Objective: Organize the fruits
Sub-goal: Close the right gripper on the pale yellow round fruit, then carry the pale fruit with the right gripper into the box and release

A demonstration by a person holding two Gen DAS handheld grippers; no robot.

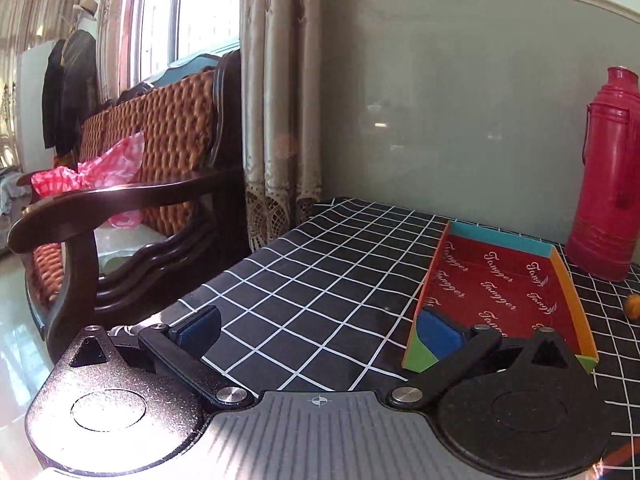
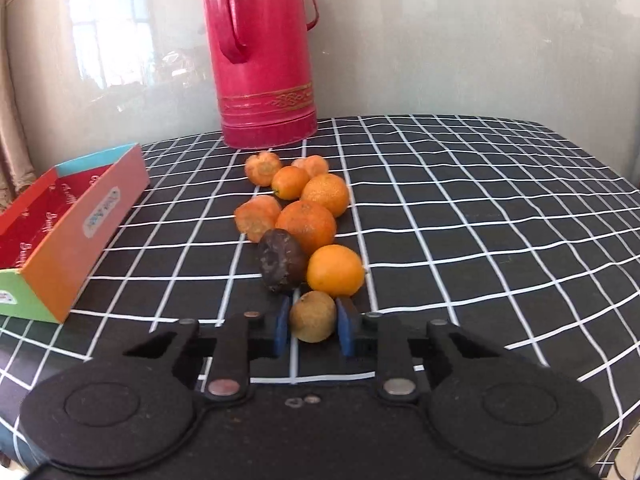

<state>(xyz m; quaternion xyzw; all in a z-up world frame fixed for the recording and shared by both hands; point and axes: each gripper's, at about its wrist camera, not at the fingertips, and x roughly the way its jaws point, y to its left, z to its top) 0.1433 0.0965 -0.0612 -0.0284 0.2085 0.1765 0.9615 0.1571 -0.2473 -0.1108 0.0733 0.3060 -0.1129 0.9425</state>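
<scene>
In the right wrist view several orange fruits (image 2: 306, 224) lie in a row on the checked tablecloth, with a dark brown fruit (image 2: 279, 265) among them. My right gripper (image 2: 313, 322) is shut on a small tan fruit (image 2: 313, 316) at the near end of the row. A shallow colourful box (image 2: 86, 216) with a red lining sits to the left. In the left wrist view my left gripper (image 1: 320, 330) is open and empty, its right finger at the near corner of the box (image 1: 496, 288).
A tall red thermos (image 2: 262, 52) stands behind the fruit by the wall, also in the left wrist view (image 1: 606, 176). One orange fruit (image 1: 633, 306) shows at the right edge. A wooden wicker sofa (image 1: 132, 184) stands left of the table (image 1: 320, 276).
</scene>
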